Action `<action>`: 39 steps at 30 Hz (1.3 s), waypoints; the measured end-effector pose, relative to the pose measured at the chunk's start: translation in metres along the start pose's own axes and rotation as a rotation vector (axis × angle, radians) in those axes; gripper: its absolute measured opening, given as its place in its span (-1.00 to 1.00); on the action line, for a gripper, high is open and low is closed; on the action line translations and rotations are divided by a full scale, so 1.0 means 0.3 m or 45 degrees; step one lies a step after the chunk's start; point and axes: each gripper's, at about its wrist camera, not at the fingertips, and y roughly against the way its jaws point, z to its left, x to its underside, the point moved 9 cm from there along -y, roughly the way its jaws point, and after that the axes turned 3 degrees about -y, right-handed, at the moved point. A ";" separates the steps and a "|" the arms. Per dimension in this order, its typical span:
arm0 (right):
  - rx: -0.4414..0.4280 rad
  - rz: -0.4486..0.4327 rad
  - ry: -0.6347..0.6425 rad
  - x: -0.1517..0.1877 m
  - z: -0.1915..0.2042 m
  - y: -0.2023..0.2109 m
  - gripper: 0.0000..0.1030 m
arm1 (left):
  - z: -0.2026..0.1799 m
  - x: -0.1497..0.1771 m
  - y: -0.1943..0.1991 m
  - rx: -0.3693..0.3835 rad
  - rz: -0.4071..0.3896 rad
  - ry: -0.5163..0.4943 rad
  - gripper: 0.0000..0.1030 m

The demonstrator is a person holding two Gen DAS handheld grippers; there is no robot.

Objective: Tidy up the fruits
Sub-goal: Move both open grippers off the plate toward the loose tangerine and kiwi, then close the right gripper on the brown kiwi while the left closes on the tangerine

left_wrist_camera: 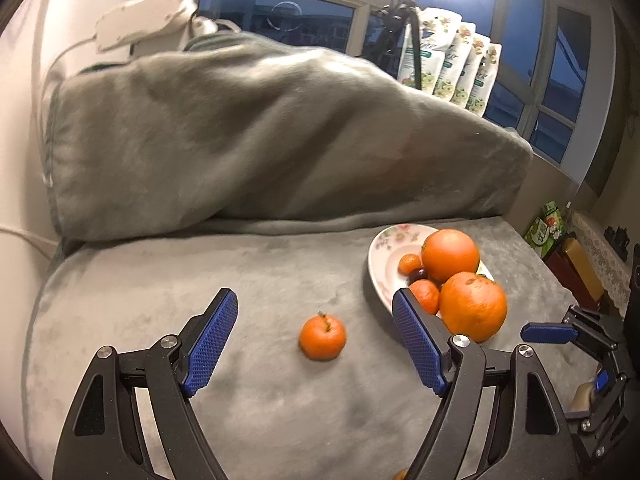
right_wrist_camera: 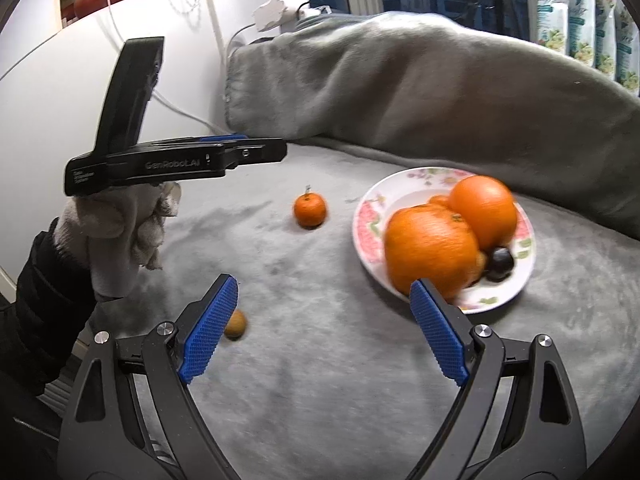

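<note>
L jaws: we see the left gripper point(left_wrist_camera: 314, 342) spread wide, holding nothing.
R jaws: the right gripper point(right_wrist_camera: 324, 330) also wide apart, nothing held.
Loose fruit: small orange stemmed tangerine point(left_wrist_camera: 322, 337) on grey plush blanket point(left_wrist_camera: 160, 280), btwn L fingers, not touching.
Small brown round fruit point(right_wrist_camera: 235, 324): near R gripper's left pad.
Plate: white floral china plate point(right_wrist_camera: 370, 216), w/ two big oranges point(right_wrist_camera: 430, 248) plus smaller fruit, right of tangerine.

A grey blanket point(left_wrist_camera: 280, 360) covers the seat, with a grey cushion point(left_wrist_camera: 260, 140) leaning behind it. Floral pouches point(left_wrist_camera: 452, 68) stand on the windowsill beside dark windows point(left_wrist_camera: 276, 20) — a white wall point(right_wrist_camera: 48, 100) at left.
</note>
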 end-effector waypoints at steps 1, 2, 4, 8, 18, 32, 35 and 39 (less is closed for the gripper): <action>-0.012 0.005 0.003 0.002 0.011 -0.008 0.75 | 0.008 0.009 -0.003 0.001 0.005 0.007 0.55; -0.021 0.010 0.006 0.006 0.020 -0.014 0.75 | 0.016 0.019 -0.008 0.004 0.013 0.013 0.53; -0.041 0.026 0.013 0.014 0.039 -0.032 0.67 | 0.020 0.036 -0.017 0.015 0.028 0.020 0.44; -0.080 0.071 0.034 0.032 0.083 -0.074 0.54 | 0.010 0.069 -0.044 0.051 0.062 0.019 0.28; -0.163 0.179 0.080 0.093 0.158 -0.155 0.04 | -0.030 0.121 -0.108 0.104 0.142 -0.024 0.01; -0.211 0.254 0.151 0.143 0.204 -0.198 -0.14 | -0.037 0.137 -0.177 0.090 0.200 -0.050 -0.14; -0.220 0.264 0.168 0.150 0.216 -0.206 -0.19 | -0.029 0.134 -0.186 0.087 0.206 -0.047 -0.17; -0.218 0.281 0.189 0.159 0.224 -0.219 -0.26 | -0.024 0.137 -0.199 0.084 0.221 -0.050 -0.20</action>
